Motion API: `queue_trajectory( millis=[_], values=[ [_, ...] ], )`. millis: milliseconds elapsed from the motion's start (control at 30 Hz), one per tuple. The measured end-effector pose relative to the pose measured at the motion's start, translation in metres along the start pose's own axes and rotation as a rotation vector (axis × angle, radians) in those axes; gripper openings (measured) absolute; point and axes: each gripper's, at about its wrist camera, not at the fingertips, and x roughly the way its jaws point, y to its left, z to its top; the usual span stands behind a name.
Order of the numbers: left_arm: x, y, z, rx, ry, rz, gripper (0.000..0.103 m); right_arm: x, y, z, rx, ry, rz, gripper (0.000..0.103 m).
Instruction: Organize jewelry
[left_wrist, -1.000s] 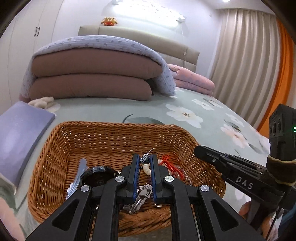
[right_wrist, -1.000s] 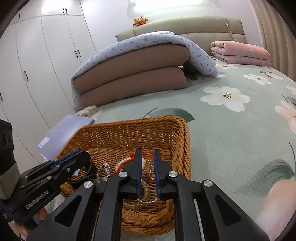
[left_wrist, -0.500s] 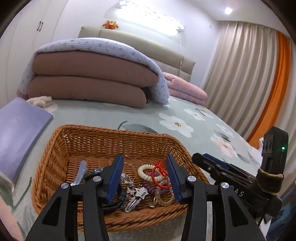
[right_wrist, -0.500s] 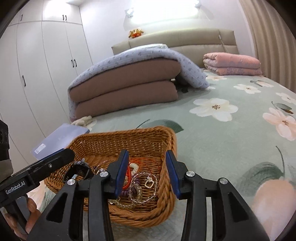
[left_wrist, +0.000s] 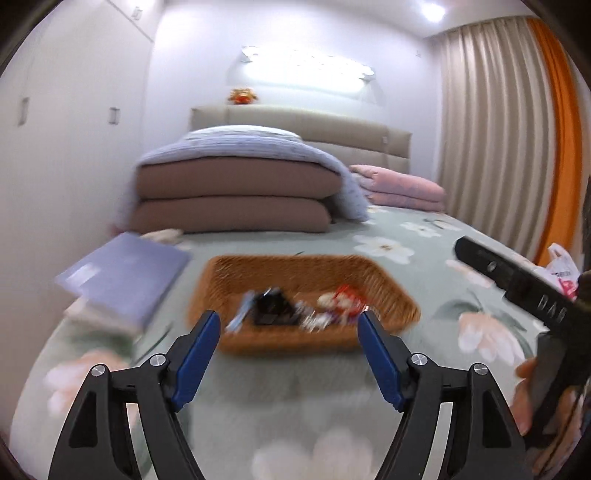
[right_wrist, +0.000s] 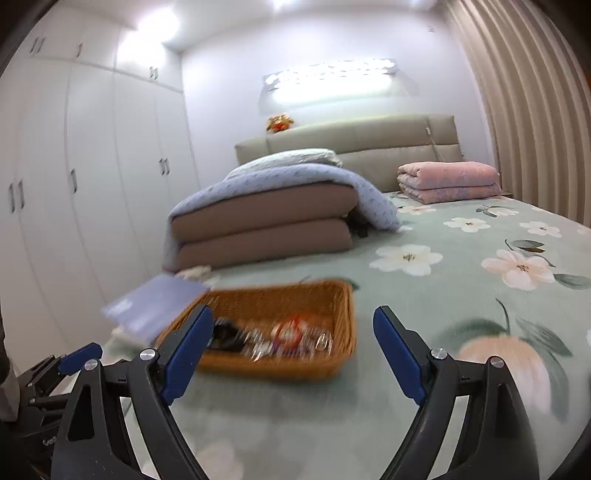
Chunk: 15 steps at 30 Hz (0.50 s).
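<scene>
Left wrist view shows a wicker basket (left_wrist: 391, 291) resting on the flowered bed cover (left_wrist: 436, 229), ahead of the left tongs (left_wrist: 288, 325), whose blue-padded jaws are opening wide with nothing between them. Inside the basket lies a blurred heap of jewelry (left_wrist: 332, 306): a dark, bulky piece (left_wrist: 271, 312) toward the left, a pale blue strip (left_wrist: 242, 310) leaning beside it, a red and white cluster (left_wrist: 345, 295) toward the right, and small shiny bits between them; finer detail is lost to motion blur. A lilac book (left_wrist: 125, 273) lies on the bed just left of the basket. The right tongs (right_wrist: 291, 328) are likewise opening, empty, with the basket seen past the left pad. In the right wrist view the same jumble sits along the basket's floor, with the dark piece at its left end and a red ring near the middle. Folded quilts (right_wrist: 266, 221) are stacked well behind the basket, near the headboard (right_wrist: 369, 144).
</scene>
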Motion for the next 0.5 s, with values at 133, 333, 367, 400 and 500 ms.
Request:
queue_trajectory(
  millis=[133,333,367,400,500],
  values=[
    [-0.031,0.013,-0.032,-0.076,0.023,0.028,0.078,-0.029,0.018,-0.027,-0.078,0.022,-0.021,0.090],
    [-0.047,0.016,-0.069,-0.120,-0.039,0.142,0.078,-0.048,0.030,-0.071,-0.140,-0.016,-0.075,0.091],
    [-0.045,0.012,-0.072,-0.107,-0.036,0.150,0.078,-0.043,0.031,-0.073,-0.141,0.012,-0.060,0.091],
    [-0.045,0.009,-0.074,-0.089,-0.038,0.161,0.078,-0.041,0.032,-0.073,-0.146,0.030,-0.048,0.091],
    [-0.050,-0.005,-0.081,-0.003,-0.084,0.233,0.078,-0.041,0.024,-0.075,-0.134,0.023,-0.058,0.091]
  ],
)
